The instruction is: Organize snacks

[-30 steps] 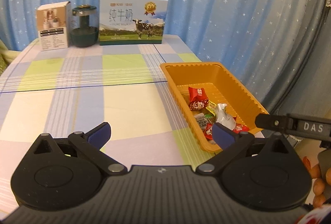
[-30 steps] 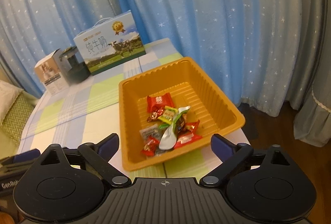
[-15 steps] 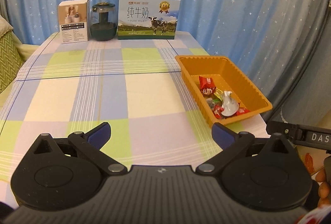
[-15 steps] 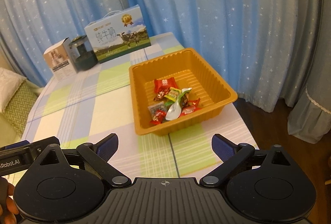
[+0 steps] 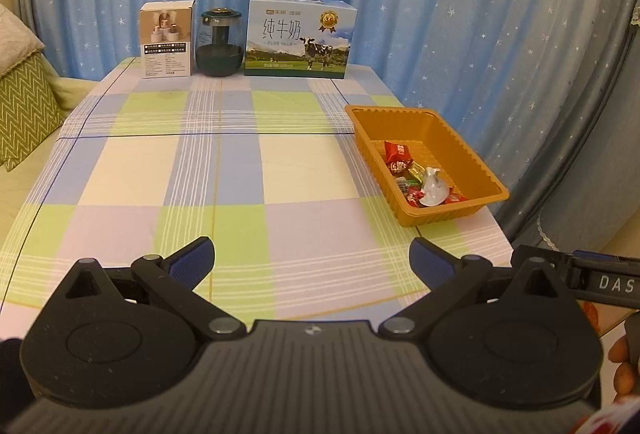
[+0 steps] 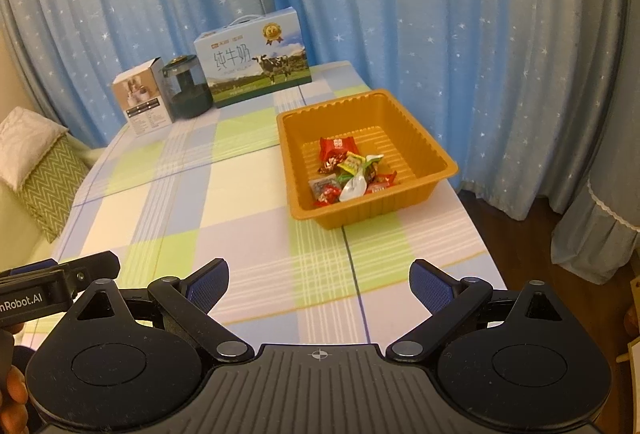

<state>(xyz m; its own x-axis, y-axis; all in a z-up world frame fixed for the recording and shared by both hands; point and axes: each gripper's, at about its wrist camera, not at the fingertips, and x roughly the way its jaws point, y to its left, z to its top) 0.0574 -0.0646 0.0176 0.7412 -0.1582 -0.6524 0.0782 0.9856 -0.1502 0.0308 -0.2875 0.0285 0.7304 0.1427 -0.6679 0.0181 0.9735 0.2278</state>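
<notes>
An orange plastic tray (image 5: 464,137) (image 6: 412,129) stands near the right edge of the checked table. Inside it lies a pile of wrapped snacks (image 5: 420,179) (image 6: 348,173), red, yellow and silver. My left gripper (image 5: 312,260) hovers open over the table's front edge, well back from the tray, with nothing between its blue pads. My right gripper (image 6: 318,284) is likewise open and empty, above the front of the table, short of the tray.
A white carton (image 5: 167,39), a dark glass jar (image 5: 219,41) and a milk box (image 5: 298,35) line the far edge of the table (image 5: 200,169). Blue star curtains hang behind. A cushion (image 5: 20,113) lies at the left. A hand shows at the lower right.
Both grippers have drawn back and up from the tray, so more of the table shows. The snacks in the tray lie as before.
</notes>
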